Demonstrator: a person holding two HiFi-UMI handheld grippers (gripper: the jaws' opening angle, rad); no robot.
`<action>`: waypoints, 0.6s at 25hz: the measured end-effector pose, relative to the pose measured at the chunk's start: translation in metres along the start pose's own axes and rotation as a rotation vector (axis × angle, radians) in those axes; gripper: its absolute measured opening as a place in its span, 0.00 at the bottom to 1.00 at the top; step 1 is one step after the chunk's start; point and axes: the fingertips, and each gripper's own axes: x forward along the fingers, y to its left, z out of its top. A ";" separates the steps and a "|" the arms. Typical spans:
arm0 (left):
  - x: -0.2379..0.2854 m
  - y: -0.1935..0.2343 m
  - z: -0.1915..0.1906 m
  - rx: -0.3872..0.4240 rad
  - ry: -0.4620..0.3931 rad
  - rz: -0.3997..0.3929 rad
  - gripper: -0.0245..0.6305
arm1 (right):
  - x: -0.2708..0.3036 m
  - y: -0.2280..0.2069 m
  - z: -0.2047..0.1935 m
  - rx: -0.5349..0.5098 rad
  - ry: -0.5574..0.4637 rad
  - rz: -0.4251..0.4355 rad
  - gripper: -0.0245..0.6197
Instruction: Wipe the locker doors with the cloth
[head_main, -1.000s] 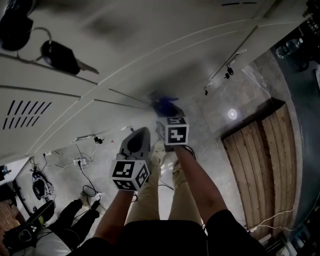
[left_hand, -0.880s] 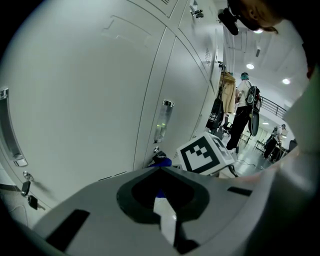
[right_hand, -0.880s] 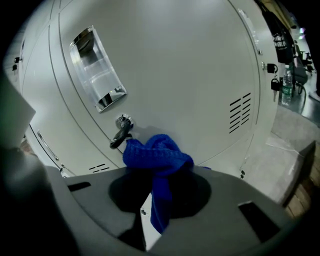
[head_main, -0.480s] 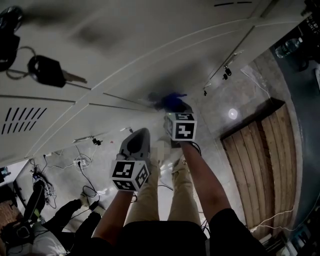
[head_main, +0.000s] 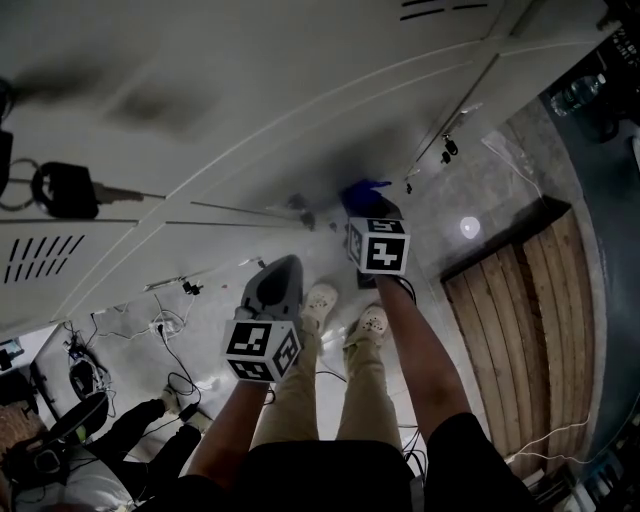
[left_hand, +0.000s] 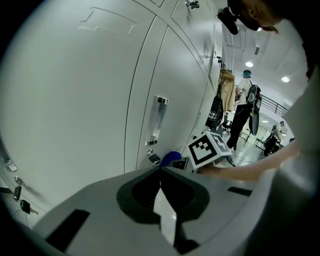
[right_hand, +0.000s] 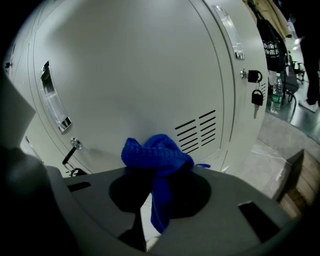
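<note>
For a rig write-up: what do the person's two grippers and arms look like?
The left gripper and right gripper are smooth grey wedges with a dark recess behind the jaws. Each carries a white cube with black square markers: the left cube, the right cube. Forearms are bare; a dark sleeve covers the right upper arm. No cables show.

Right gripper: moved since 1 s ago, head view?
Yes. The right gripper, shut on the blue cloth, has slid right along the locker door, closer to the hanging padlock.
</note>
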 end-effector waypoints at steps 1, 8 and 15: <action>0.001 0.000 0.001 0.005 0.000 0.000 0.05 | 0.000 -0.005 0.002 0.000 -0.002 -0.008 0.16; 0.008 -0.007 0.004 0.013 0.005 0.001 0.05 | -0.003 -0.038 0.015 0.006 -0.014 -0.046 0.16; 0.018 -0.016 0.008 0.017 0.005 -0.012 0.05 | -0.004 -0.076 0.029 0.046 -0.028 -0.087 0.16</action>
